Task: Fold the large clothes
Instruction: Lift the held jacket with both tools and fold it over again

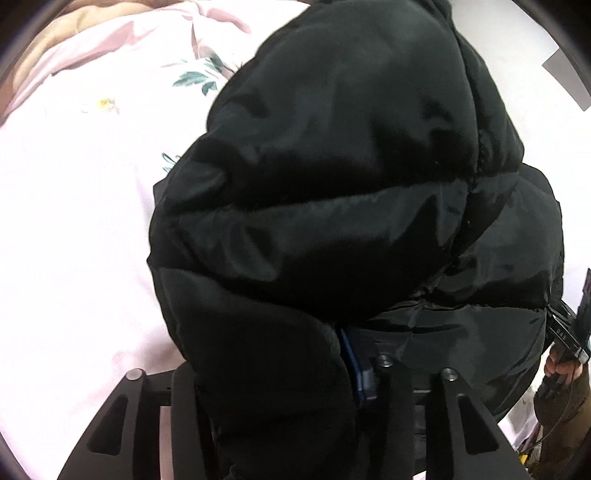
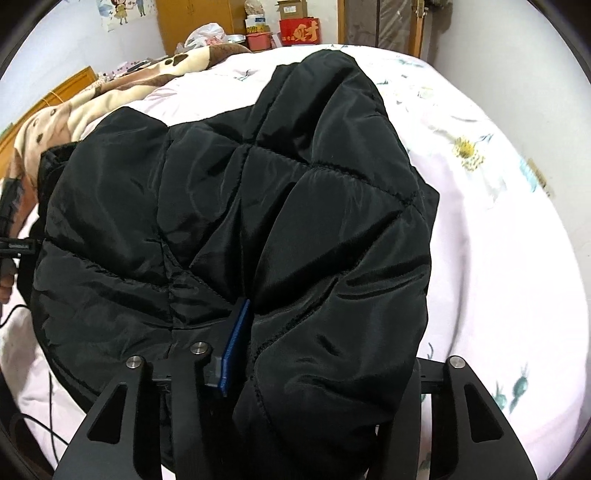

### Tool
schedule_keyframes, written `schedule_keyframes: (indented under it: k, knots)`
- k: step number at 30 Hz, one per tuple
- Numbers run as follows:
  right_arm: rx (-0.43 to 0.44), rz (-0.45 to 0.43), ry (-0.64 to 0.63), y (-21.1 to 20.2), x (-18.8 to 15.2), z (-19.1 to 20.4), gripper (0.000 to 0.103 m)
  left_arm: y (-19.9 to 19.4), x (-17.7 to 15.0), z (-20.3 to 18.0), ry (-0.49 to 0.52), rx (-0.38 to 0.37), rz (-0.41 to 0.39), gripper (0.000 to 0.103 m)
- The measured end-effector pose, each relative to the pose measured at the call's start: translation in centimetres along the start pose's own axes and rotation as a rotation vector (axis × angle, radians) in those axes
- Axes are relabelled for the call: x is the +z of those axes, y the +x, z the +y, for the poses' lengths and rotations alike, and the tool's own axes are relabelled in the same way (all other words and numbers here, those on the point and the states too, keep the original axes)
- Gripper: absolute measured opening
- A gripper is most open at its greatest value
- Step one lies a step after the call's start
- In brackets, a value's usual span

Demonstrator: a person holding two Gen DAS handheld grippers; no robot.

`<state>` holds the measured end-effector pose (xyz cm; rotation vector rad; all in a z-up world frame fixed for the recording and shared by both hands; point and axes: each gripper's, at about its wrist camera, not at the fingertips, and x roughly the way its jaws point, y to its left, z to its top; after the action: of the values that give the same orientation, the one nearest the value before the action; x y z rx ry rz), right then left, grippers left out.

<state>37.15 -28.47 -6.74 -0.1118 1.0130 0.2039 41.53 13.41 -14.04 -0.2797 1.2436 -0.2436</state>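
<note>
A black quilted puffer jacket [image 1: 332, 192] lies on a pink floral bedsheet [image 1: 74, 221] and fills most of both views. My left gripper [image 1: 314, 369] is shut on a thick fold of the jacket; only one blue finger pad [image 1: 354, 369] shows, and the fabric hides the other. My right gripper [image 2: 288, 350] is shut on another fold of the jacket [image 2: 258, 203], with its blue pad [image 2: 236, 339] pressed against the fabric. The far right of the left wrist view shows the other gripper and the hand that holds it [image 1: 565, 347].
A brown patterned blanket [image 2: 74, 110] lies at the bed's far left. Behind the bed stand wooden furniture [image 2: 192, 22], a red box [image 2: 299, 31] and bags. A black cable [image 2: 37, 417] runs over the sheet at lower left. Bare sheet [image 2: 498, 258] lies right of the jacket.
</note>
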Motion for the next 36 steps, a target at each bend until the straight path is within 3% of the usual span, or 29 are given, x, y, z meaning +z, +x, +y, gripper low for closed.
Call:
schedule_keyframes:
  k: [9,19,29,36]
  knots:
    - [-0.091,-0.038,-0.046,-1.9,-0.1,2.1,0.033,-3.4,-0.5,-1.6,0.018,0.057,-0.108,0.032]
    - [-0.077,-0.097,-0.027,-5.7,-1.1,1.3,0.028,-6.8,0.2,-1.5,0.017,0.038,-0.169,0.029]
    - [-0.031,-0.175,-0.040,-9.0,-0.8,3.7,0.026,-11.9,0.8,1.6,-0.004,0.051,-0.242,0.029]
    - [0.021,-0.211,-0.065,-9.7,-1.0,6.0,0.026,-15.8,0.7,6.9,-0.047,0.085,-0.292,0.029]
